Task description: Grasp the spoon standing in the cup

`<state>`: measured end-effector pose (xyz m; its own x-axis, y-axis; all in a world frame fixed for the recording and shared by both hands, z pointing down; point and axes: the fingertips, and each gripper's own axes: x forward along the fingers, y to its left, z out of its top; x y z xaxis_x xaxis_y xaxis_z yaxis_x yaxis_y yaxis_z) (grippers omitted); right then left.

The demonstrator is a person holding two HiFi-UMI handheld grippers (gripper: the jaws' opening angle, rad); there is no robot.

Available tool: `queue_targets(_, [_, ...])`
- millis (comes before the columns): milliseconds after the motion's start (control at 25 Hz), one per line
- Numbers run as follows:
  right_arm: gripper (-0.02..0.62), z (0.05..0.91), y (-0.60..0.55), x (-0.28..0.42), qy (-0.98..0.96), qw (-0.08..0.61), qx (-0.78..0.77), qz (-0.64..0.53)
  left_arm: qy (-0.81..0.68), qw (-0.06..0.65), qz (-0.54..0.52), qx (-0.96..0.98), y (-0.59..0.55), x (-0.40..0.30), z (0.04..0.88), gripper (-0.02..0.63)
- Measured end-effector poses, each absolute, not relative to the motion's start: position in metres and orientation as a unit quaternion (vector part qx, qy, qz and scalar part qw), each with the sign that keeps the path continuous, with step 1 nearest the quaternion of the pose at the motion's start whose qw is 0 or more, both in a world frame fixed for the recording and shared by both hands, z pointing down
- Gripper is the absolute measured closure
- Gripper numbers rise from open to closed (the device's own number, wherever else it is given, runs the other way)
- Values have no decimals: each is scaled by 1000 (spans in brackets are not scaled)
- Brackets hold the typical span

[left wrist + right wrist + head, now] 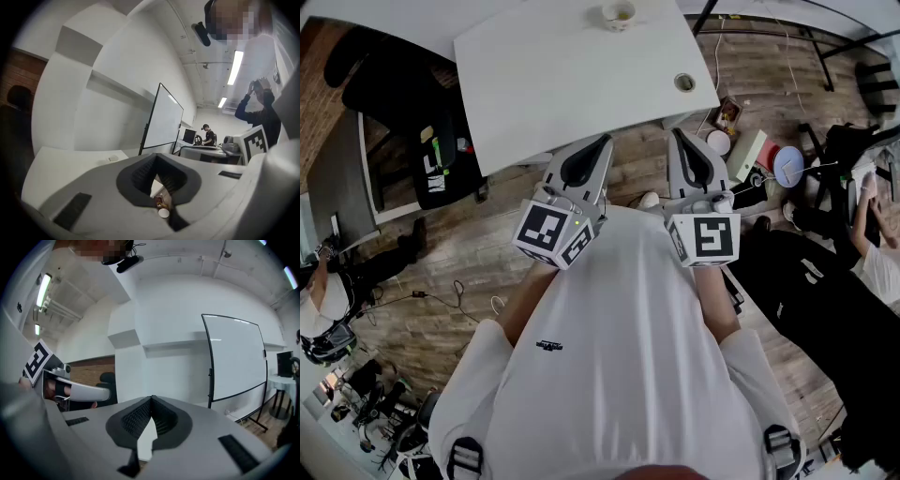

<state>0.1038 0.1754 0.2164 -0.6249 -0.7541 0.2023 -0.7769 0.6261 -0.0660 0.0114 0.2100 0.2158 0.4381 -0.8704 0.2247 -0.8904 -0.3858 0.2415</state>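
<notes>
**Both grippers closed and empty, held at the chest, well short of the cup**

Head view. The cup [619,14] stands at the far end of the white table [544,84]. The top edge of the frame cuts it off. It is too small here to show whether the spoon stands in it, and the spoon cannot be made out in any view. One round hole [684,82] sits near the table's right edge.

The left gripper [602,142] and the right gripper [677,136] are held side by side against the person's white shirt [628,356]. Both point toward the table's near edge and are well apart from the cup. The two marker cubes, left [551,232] and right [705,238], hide the person's hands.

Left gripper view. The two jaws meet at their tips with nothing between them. Only a sliver of floor clutter shows through the gap below the tips. A small pale thing [112,158] on the table may be the cup, but it is too small to tell.

Right gripper view. These two jaws also meet at their tips and are empty.

Counts: two grippers, two marker cubes, one table, one cup. One whiteboard [234,357] on a stand appears in both gripper views. The left gripper view shows two other people, one seated far off [207,136] and one standing at the right [258,108], partly cut off by the gripper body.
</notes>
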Motion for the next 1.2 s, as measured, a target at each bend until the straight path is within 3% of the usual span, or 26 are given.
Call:
queue_targets(880, [592, 271, 158, 182, -898, 80, 410, 137, -559, 221, 83, 795, 194, 68, 258, 620])
queue_targets(1200, [591, 265, 112, 132, -894, 45, 413, 168, -517, 214, 45, 828, 117, 30, 254, 620])
